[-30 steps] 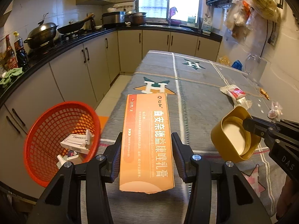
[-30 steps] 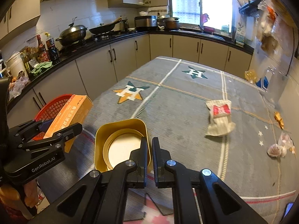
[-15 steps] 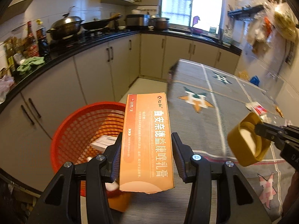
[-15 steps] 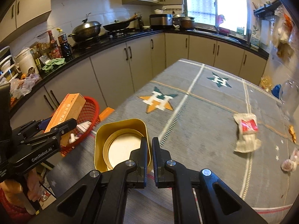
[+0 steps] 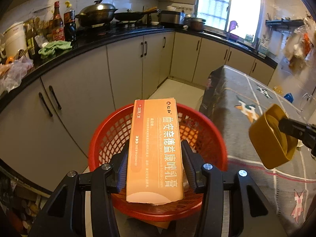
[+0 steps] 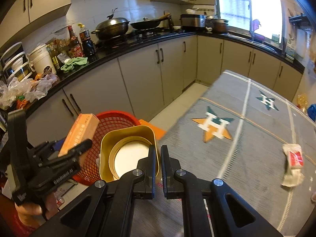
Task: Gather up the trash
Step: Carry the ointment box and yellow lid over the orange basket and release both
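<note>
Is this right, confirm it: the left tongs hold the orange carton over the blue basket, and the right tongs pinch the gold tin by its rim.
Only the colour is wrong. The left wrist view shows the left tongs holding the orange carton over a red basket. The right tongs do pinch the gold tin by its rim.

Daylight glares through the window, the kitchen stays dim, fisheye edges bend darkly, the tablecloth blurs.
</note>
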`<state>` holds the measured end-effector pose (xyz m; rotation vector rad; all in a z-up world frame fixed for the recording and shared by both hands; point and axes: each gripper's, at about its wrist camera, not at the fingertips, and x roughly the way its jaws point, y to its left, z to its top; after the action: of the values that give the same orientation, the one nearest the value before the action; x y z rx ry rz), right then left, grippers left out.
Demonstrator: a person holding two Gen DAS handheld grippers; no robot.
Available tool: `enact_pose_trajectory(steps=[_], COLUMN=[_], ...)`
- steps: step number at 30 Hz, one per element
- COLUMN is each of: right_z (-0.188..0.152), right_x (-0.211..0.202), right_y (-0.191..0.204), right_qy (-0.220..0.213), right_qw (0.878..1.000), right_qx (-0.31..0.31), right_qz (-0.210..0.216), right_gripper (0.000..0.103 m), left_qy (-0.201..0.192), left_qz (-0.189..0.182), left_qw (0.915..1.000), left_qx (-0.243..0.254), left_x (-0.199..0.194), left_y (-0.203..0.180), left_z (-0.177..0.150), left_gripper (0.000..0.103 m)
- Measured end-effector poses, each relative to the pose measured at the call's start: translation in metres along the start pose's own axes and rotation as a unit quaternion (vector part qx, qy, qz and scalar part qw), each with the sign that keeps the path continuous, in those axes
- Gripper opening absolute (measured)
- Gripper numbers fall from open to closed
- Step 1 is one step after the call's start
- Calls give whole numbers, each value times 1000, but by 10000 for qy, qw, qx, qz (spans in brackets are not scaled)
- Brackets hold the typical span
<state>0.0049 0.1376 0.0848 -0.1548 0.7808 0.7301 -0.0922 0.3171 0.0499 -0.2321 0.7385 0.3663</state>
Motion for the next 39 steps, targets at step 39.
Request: enact_pose_trajectory(steps=[39], right_z=[19], right_x=[55], right_y=[39], right_qy=[234], right_qw=[9992], right_qx=[52], right_qz=[310], right_gripper=[12], left_qy=[254], left_qz=[3], left_qw=[9989], left_qx=[-392], left_x=[22], left_y=[35], left_z=[-9], left_gripper=[56])
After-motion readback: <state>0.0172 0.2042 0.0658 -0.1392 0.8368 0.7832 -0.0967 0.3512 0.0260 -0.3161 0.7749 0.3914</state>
